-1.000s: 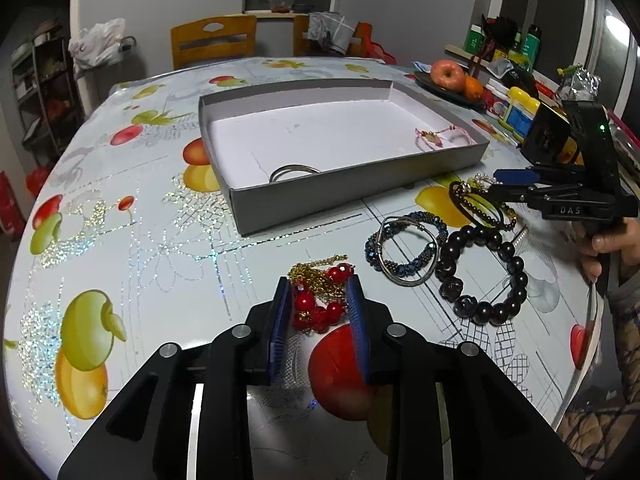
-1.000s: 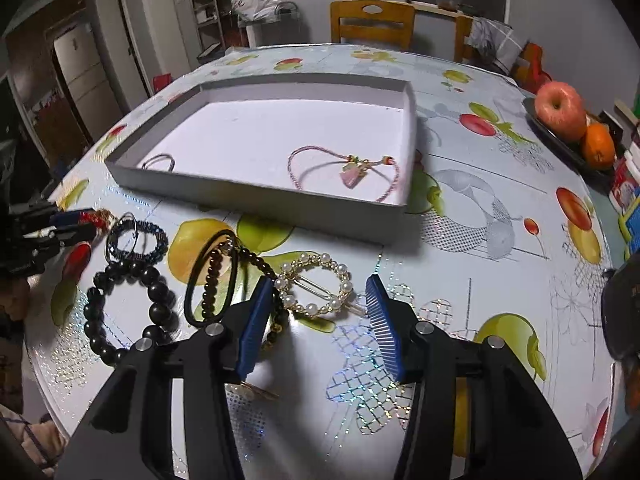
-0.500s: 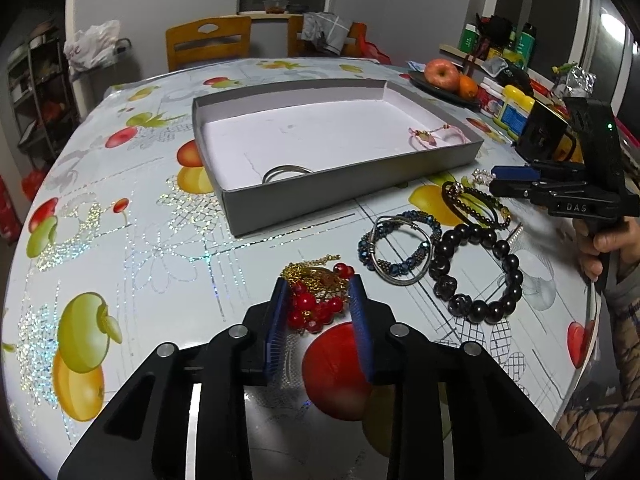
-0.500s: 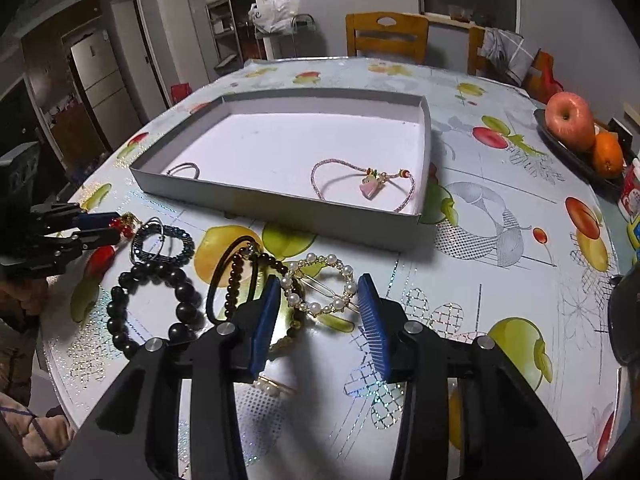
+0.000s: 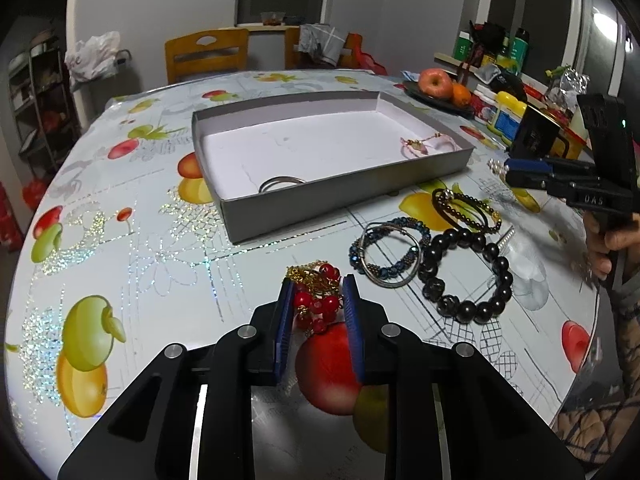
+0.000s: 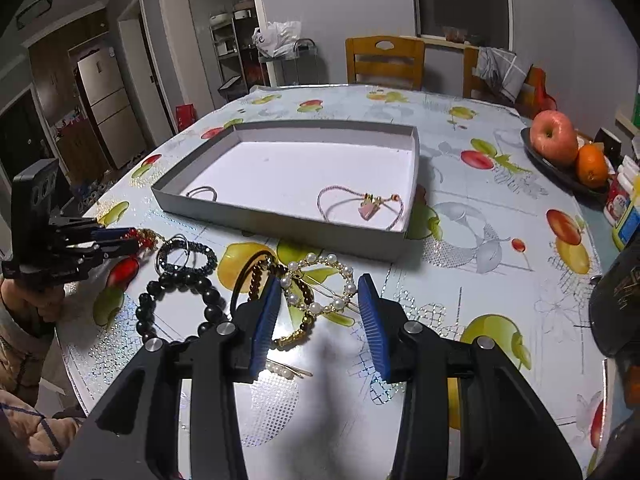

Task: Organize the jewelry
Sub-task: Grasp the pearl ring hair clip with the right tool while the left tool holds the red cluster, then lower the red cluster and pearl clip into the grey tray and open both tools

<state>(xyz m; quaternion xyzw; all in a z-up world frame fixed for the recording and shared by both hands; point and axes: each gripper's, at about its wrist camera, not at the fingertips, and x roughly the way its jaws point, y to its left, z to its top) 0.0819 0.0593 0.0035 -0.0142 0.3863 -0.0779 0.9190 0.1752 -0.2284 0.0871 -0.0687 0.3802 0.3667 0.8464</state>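
From your left wrist view, the near wall of the grey cardboard tray point(image 5: 340, 184) cuts off most of the silver bangle point(image 5: 282, 182) inside it, and the pink cord bracelet point(image 5: 420, 145) at the tray's right end is half hidden too. The lower beads of the red bead and gold chain piece point(image 5: 316, 300) sit in shadow between your pads, so you cannot tell whether the ribbed blue pads press on it. Your left gripper point(image 5: 318, 304) has its fingers drawn close either side of that piece; the jaws have just been closing and stand narrower than 1 second ago.

In the right wrist view, your right gripper point(image 6: 318, 304) holds its fingers apart around the round pearl hair clip point(image 6: 320, 284). The left pad overlaps the clip's edge and the right pad stands clear of it; whether the clip is off the table is hard to make out. These jaws have narrowed since the earlier frame. A dark shadow blurs the tablecloth below them.

The glossy fruit-print tablecloth point(image 5: 120, 240) carries the rest: a black bracelet of large round beads point(image 5: 464, 276), a blue beaded bracelet with a thin metal ring point(image 5: 390, 254), and a brown small-bead bracelet point(image 5: 466, 210). All 3 lie just beside one another, right of the red piece.
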